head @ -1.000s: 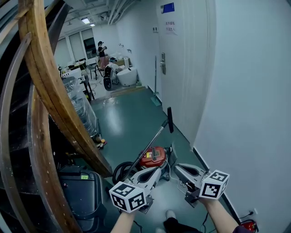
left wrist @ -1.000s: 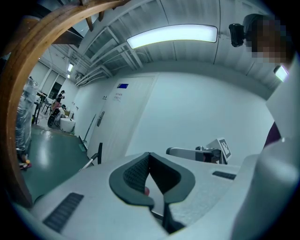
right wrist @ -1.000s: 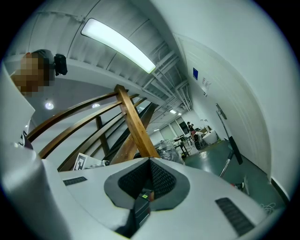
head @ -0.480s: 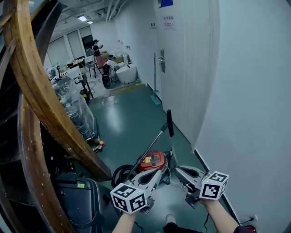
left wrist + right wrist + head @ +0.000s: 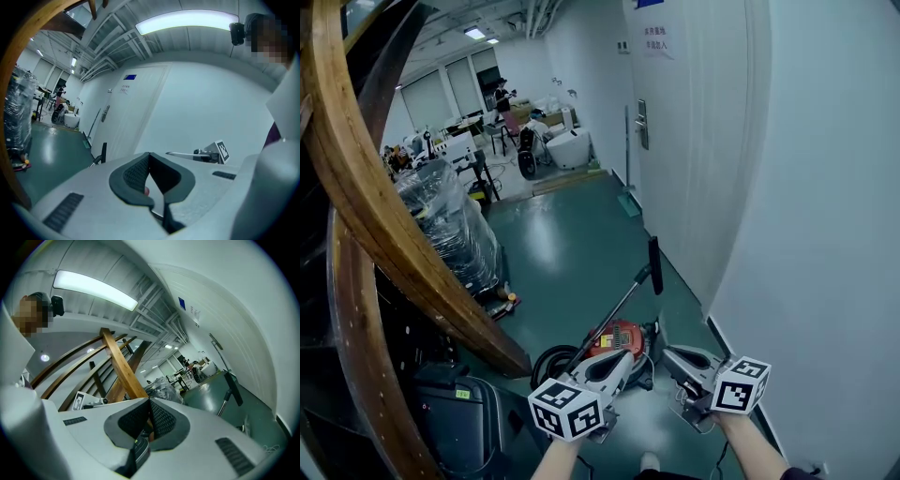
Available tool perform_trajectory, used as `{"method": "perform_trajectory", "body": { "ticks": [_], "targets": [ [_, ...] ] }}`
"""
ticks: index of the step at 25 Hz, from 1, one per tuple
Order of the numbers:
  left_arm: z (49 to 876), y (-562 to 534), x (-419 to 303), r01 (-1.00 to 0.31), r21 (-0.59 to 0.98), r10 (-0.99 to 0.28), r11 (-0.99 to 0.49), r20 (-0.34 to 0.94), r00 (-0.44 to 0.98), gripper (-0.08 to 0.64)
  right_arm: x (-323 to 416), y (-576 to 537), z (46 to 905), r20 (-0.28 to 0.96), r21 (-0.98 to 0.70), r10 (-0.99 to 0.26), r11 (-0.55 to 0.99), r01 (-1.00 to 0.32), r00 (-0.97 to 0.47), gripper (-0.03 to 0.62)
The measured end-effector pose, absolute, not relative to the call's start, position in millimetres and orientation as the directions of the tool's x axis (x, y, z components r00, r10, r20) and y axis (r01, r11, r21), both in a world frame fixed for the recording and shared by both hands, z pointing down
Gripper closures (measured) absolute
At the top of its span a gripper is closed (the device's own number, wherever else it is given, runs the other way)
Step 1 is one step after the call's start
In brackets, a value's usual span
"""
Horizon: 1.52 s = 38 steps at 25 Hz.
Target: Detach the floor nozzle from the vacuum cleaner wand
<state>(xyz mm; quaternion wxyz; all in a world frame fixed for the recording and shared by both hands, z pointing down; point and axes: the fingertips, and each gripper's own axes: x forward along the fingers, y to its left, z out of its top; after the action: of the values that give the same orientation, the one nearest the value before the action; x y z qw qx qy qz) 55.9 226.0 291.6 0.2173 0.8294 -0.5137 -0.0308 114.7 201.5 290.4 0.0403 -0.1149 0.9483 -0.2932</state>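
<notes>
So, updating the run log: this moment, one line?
left gripper shut, empty | right gripper shut, empty | vacuum cleaner on floor, untouched

Lab or workshop corridor: green floor, signed white door, plastic-wrapped stack (desks and gear beyond)

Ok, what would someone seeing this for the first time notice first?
Probably the big curved wooden beams sweeping down the left side of the head view. Next, the red vacuum cleaner on the green floor low in the middle, its wand slanting up toward the white wall, with the left gripper and right gripper shut and empty just before it.
</notes>
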Motion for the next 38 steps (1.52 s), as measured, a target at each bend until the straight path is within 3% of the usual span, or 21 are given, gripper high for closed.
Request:
{"method": "perform_trajectory", "body": {
  "ticks": [38],
  "targets": [
    [327, 45, -44, -0.799, 0.441, -0.811, -0.408, 0.227, 0.539, 0.557, 25, 27, 327, 0.038, -0.634, -0.345, 0.717, -0.289, -0.938, 0.575]
  ]
}}
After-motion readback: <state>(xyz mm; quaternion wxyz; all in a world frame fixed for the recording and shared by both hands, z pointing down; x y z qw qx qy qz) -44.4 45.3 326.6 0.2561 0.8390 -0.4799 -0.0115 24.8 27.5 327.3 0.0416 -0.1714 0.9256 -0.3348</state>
